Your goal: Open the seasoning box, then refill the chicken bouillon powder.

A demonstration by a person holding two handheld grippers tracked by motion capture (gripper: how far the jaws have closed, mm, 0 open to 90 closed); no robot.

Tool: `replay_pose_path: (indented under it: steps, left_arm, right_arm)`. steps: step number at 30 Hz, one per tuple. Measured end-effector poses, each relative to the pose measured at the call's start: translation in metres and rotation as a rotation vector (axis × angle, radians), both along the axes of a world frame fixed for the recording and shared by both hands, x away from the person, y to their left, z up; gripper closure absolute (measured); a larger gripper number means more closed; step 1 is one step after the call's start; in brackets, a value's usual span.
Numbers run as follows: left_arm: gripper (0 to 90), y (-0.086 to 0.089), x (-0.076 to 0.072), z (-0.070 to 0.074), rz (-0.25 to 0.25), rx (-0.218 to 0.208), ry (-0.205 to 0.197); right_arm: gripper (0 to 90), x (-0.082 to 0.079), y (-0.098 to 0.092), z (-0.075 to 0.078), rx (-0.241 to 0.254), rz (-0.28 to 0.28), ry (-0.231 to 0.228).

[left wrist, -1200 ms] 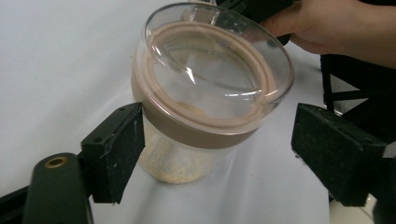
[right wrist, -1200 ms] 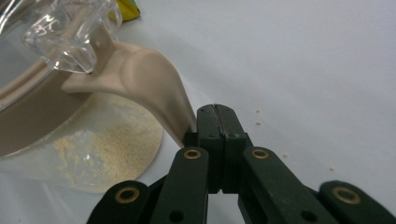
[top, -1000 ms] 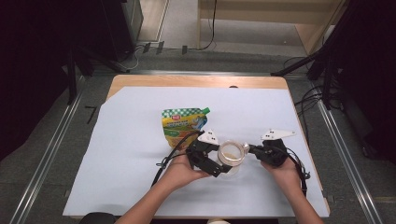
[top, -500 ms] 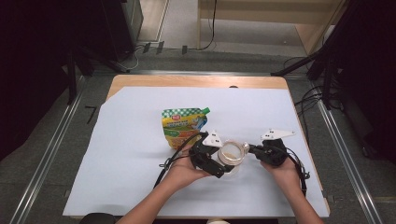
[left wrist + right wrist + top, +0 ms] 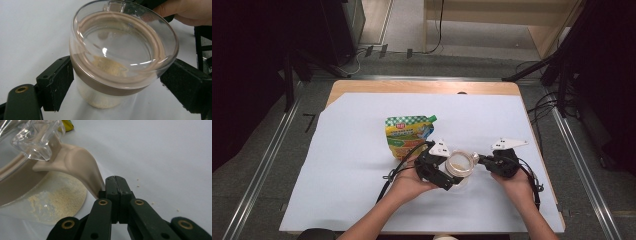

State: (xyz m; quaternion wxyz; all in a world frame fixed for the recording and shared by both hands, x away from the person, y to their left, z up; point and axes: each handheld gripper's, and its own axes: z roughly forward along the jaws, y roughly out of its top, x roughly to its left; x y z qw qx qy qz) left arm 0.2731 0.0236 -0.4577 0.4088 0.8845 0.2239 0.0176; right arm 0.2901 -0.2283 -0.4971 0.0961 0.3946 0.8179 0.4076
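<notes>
- A small clear jar is seen standing on the white sheet that covers the table, near the person's edge and right of the middle, between the 2 grippers.
- In the left gripper view, the jar is seen tilted toward the camera; a pale yellow powder lies inside it, and a beige band runs round it below the lid.
- The clear lid is seated on the jar's mouth, with a small clear tab at its far edge.
- The left gripper is held in the left hand; its 2 jaws are set against opposite sides of the jar, at the level of the beige band, so the jar is clamped between them.
- The right gripper is held in the right hand, just right of the jar, with its tips pointed toward it.
- In the right gripper view, the right gripper is shown with its jaws pressed together, no gap being left between them.
- A beige pull tab curves down from the jar's band to the tips of those jaws; whether its end is pinched between them cannot be told.
- A green and yellow spouted pouch is lying flat on the sheet, beyond the left gripper and apart from the jar.
- A few small crumbs are scattered on the sheet beside the right gripper.
</notes>
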Motion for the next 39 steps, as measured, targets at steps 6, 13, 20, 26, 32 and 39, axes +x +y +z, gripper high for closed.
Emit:
replay_pose_path:
  steps: [6, 13, 20, 26, 32, 39]
  left_arm:
    - [12.6, -0.0001, 0.0007, -0.0005, 0.008, -0.008, 0.003]
    - [12.5, -0.0003, 0.0001, -0.0006, 0.003, -0.006, -0.002]
    - [11.9, -0.0019, -0.001, -0.0007, 0.009, -0.001, -0.008]
    - [11.2, -0.0047, -0.0013, -0.0017, 0.013, -0.001, -0.022]
    - [10.1, -0.0063, 0.0001, -0.0029, 0.014, -0.012, -0.026]
    - [9.7, -0.009, 0.0007, -0.0016, 0.006, -0.004, -0.041]
  right_arm:
    - [90.0, 0.0007, 0.0003, -0.0001, 0.001, -0.002, 0.002]
    - [90.0, 0.0016, 0.0007, 0.0, 0.001, 0.0, -0.003]
    - [90.0, 0.0013, 0.0008, 0.0004, -0.001, -0.001, -0.003]
    - [90.0, 0.0016, 0.0016, 0.0003, -0.003, -0.005, -0.004]
    - [90.0, 0.0021, 0.0021, 0.0004, -0.004, -0.007, -0.006]
    - [90.0, 0.0027, 0.0025, 0.0003, -0.009, -0.004, -0.01]
